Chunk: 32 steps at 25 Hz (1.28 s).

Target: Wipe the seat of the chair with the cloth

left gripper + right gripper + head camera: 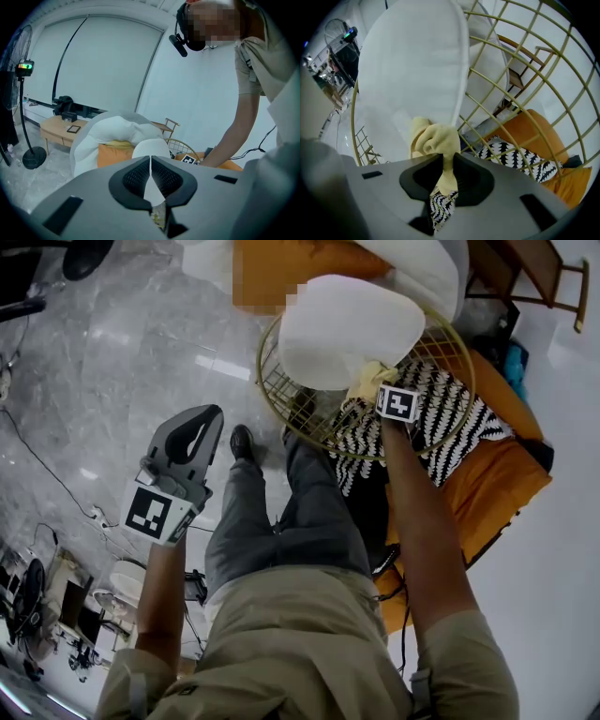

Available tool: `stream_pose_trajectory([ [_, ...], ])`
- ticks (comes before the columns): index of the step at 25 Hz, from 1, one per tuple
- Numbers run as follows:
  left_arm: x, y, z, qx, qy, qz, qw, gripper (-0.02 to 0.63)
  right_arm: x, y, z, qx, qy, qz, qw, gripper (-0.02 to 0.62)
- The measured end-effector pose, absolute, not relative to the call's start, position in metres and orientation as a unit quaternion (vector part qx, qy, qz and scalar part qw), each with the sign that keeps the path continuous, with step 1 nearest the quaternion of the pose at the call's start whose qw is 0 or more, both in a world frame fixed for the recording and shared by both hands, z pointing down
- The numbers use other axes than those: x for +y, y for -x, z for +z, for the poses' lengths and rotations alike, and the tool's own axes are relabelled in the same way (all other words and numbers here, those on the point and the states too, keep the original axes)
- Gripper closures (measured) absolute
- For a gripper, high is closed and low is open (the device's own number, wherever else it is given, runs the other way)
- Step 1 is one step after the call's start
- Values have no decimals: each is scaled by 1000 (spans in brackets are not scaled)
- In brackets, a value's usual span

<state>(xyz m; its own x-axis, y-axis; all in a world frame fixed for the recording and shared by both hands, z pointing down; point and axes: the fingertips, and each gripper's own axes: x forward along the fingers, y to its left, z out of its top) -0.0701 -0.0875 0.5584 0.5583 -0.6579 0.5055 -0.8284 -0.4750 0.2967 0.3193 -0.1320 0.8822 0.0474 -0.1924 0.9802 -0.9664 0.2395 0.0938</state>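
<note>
A round gold wire chair (281,395) carries a white seat cushion (347,329). My right gripper (380,390) is shut on a pale yellow cloth (367,381) at the cushion's near edge, inside the wire frame. In the right gripper view the bunched cloth (433,138) sticks out between the jaws against the white cushion (412,75), with gold wires (520,70) curving to the right. My left gripper (192,437) hangs over the floor left of the chair, shut with nothing in it. The left gripper view shows the chair's cushion (150,150) beyond its closed jaws.
A black-and-white patterned cushion (450,427) lies on an orange beanbag (492,488) right of the chair. A white and orange seat (281,268) stands behind. My legs and a shoe (242,442) stand on the grey marble floor (103,362). Cables and devices (56,606) crowd the lower left.
</note>
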Motion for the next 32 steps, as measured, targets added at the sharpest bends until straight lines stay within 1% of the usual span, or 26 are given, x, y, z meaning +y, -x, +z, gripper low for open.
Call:
stream_pose_trajectory([
  [6, -84, 75, 557, -450, -841, 151, 261, 589, -126, -285, 892, -598, -477, 365, 531, 515],
  [9, -84, 77, 556, -461, -839, 132, 257, 589, -117, -238, 906, -623, -433, 361, 543, 515],
  [12, -65, 82, 574, -448, -834, 174, 270, 589, -93, -187, 917, -621, -380, 407, 551, 514],
  [13, -65, 85, 573, -452, -834, 170, 267, 589, -86, -170, 918, -622, -364, 421, 551, 514],
  [16, -60, 96, 568, -461, -830, 163, 267, 589, -95, -122, 915, -676, -331, 385, 535, 514],
  [19, -47, 113, 560, -468, -823, 168, 272, 589, -90, -89, 897, -710, -293, 348, 537, 514],
  [25, -25, 139, 514, -477, -828, 151, 254, 589, -78, -84, 839, -725, -303, 317, 531, 514],
  [32, 8, 171, 442, -490, -835, 134, 211, 589, -57, -100, 734, -744, -358, 300, 478, 514],
])
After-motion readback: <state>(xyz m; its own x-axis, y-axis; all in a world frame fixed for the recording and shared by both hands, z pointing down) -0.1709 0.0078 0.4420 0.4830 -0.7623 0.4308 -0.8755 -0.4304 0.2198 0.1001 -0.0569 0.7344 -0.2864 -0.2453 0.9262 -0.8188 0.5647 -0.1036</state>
